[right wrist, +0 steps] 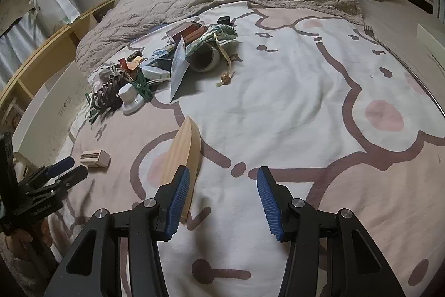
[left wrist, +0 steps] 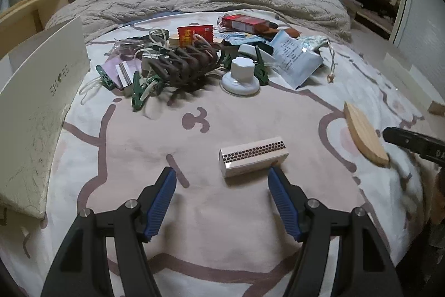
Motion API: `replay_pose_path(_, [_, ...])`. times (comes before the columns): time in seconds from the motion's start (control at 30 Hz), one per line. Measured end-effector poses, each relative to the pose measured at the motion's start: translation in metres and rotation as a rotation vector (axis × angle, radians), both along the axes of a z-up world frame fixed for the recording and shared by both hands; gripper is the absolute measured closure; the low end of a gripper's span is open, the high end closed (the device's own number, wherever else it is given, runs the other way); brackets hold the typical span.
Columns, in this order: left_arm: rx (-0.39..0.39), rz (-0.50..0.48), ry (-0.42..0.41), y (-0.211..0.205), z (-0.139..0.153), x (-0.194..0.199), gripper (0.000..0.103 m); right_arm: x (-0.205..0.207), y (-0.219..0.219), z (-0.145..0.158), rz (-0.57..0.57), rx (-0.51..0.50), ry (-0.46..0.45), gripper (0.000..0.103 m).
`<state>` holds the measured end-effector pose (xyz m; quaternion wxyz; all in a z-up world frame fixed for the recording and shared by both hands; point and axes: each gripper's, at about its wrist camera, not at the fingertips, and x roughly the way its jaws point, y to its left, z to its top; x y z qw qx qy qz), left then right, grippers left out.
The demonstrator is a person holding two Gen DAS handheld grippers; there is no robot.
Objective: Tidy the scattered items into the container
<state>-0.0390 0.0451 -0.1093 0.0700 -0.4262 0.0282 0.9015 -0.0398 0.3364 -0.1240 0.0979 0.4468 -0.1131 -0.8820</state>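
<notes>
Now both open: left gripper should shift right to centre the small beige perforated cardboard box; right gripper idle beside it.

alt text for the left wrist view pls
The open left gripper hovers over a pink-and-white cartoon bedspread, its fingertips just short of a small perforated-top box. Behind lies a clutter pile; a white shoebox stands left, a wooden piece right.
</notes>
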Motion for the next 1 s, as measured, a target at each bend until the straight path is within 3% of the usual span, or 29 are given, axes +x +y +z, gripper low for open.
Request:
replay_pose_path(0.27, [-0.007, 0.065, 0.007, -0.005, 0.000, -0.014, 0.034, -0.001, 0.006, -0.005, -0.025, 0.028, -0.026, 0.052])
replay_pose_path(0.33, [0.008, 0.076, 0.001, -0.006, 0.000, -0.015, 0.029, -0.002, 0.008, -0.005, -0.035, 0.031, -0.027, 0.052])
replay_pose_path(0.43, [0.064, 0.052, -0.009, -0.003, 0.001, -0.011, 0.024, -0.001, 0.013, -0.004, -0.049, 0.030, -0.027, 0.052])
replay_pose_path(0.53, [0.072, 0.022, -0.004, 0.008, 0.002, -0.012, 0.023, 0.000, 0.015, -0.001, -0.047, 0.001, -0.017, 0.052])
replay_pose_path(0.67, [0.091, 0.014, 0.012, 0.022, 0.004, -0.021, 0.023, 0.003, 0.006, 0.003, 0.012, -0.041, -0.004, 0.052])
replay_pose_path(1.0, [0.073, 0.049, 0.017, 0.023, -0.001, -0.032, 0.023, 0.009, -0.025, -0.002, 0.155, -0.005, -0.013, 0.052])
